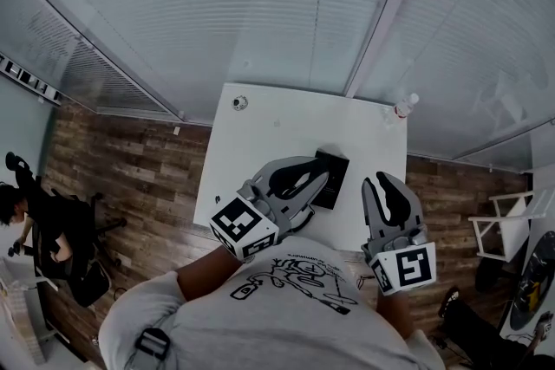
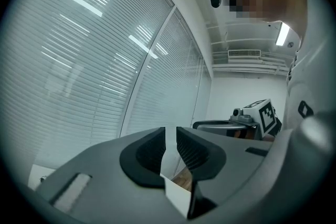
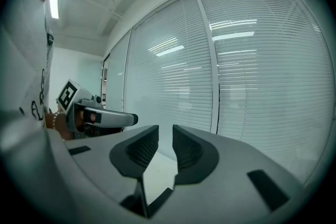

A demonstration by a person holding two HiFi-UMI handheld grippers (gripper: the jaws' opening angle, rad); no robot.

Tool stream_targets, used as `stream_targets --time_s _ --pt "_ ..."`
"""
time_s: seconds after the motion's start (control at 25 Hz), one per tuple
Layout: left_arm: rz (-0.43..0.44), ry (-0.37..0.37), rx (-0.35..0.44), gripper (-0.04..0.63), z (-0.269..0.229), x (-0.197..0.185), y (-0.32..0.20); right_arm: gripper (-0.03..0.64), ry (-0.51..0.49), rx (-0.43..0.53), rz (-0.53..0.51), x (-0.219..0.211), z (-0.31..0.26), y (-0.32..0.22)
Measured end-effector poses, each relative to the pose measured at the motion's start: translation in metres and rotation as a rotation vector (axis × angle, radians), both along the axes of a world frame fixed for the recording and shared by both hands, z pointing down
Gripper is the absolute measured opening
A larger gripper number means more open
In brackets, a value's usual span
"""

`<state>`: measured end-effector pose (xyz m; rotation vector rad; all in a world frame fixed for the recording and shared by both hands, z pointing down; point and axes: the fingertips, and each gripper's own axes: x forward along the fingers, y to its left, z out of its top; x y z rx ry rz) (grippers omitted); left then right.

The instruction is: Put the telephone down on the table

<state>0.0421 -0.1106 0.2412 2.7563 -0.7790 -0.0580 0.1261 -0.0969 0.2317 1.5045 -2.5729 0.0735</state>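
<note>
1. Currently your left gripper [image 1: 319, 173] is closed and empty, its tip overlapping the telephone [image 1: 335, 176]; contact unclear.
2. Your right gripper [image 1: 387, 180] is closed on nothing, just right of the telephone.
3. Telephone lies flat on the white table [image 1: 277, 130].
4. Bottle [image 1: 404, 105] stands at the table's far right corner.

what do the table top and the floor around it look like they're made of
Table top: probably laminate or painted board, smooth and matt; it is evenly white with no grain. Floor: wood or wood-look planks; staggered boards in mixed browns with visible grain. Real timber or printed laminate cannot be told.
</note>
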Motion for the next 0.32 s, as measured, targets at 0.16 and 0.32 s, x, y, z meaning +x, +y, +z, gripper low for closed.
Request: stream_targets --time_s 0.16,0.32 --pt "-0.005 0.001 0.005 0.064 -0.0005 -0.0005 -0.0021 0.075 0.006 0.002 0.003 0.0014 -0.0013 -0.0007" --pt "-0.008 0.004 0.005 0.064 0.0005 0.0001 -0.0034 0.075 0.010 0.005 0.003 0.0016 -0.0004 -0.0008"
